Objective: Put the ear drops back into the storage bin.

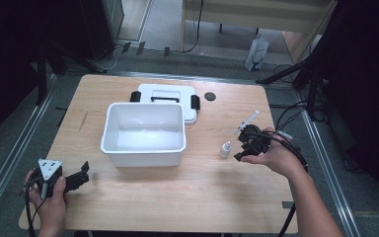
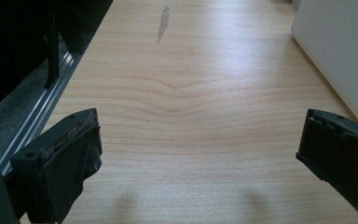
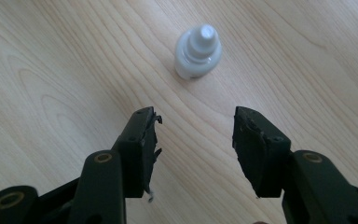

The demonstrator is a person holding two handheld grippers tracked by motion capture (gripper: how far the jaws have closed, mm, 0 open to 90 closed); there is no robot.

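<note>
- Right tongs (image 3: 196,135) are being held partly open with nothing between the jaws, hovering above the table (image 1: 177,207); left tongs (image 2: 198,154) are being held wide open and empty over bare wood near the table's left edge, the white bin's (image 2: 340,51) wall showing at 2 o'clock.
- A small white dropper bottle (image 3: 198,52) is being seen upright at 12 o'clock from the right tongs, ahead of the jaw tips and not yet between them.
- In the high view the dropper bottle (image 1: 225,149) is standing at 9 o'clock from the right tongs (image 1: 246,143), just beside them, with the white bin (image 1: 143,133) further at 9 o'clock.
- Tipping is being risked: the bottle looks light and narrow, so a jaw tip nudging it during approach could probably knock it over or roll it away.
- Slipping is also being risked if the jaws are being closed on the tapered cap rather than the wider body.
</note>
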